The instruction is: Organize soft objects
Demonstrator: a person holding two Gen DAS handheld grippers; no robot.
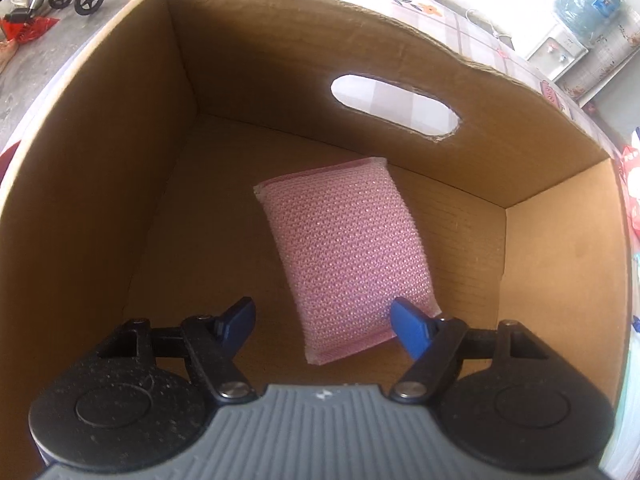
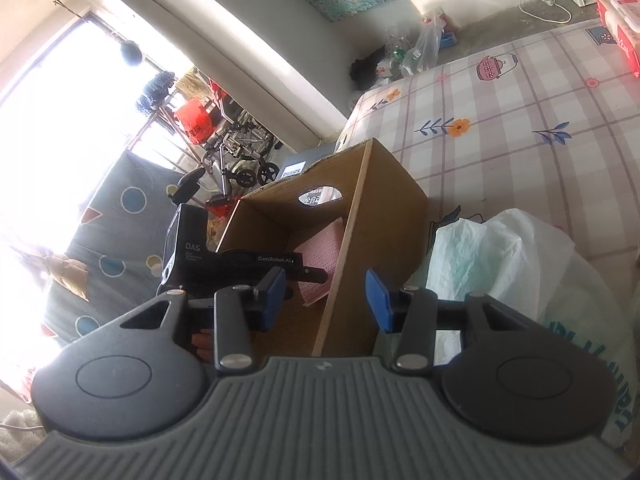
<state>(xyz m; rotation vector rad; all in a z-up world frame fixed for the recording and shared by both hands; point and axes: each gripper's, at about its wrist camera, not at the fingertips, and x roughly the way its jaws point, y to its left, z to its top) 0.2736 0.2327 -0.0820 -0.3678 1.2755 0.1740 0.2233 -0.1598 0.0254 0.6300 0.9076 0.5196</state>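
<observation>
Left claw (image 1: 322, 322) is inside the cardboard box (image 1: 120, 160), jaws spread wide, nothing pinched. Pink mesh sponge (image 1: 344, 256) lies flat on the box floor, long axis running from the near side toward the wall with the handle cutout (image 1: 394, 106), far end close to that wall. The left claw's right fingertip overlaps the sponge's near corner; can't tell if it's touching or just above. Read: the sponge is already in the box and the claw is spread because it's let go, or hasn't gripped. Right claw (image 2: 326, 296) sits outside the box, over its near wall, jaws also spread and empty. A white plastic bag (image 2: 520, 264) sits just right of the box on the checked bedspread (image 2: 520, 92); probably the source of the next soft item, contents not visible. The right claw being empty next to the bag fits that.
</observation>
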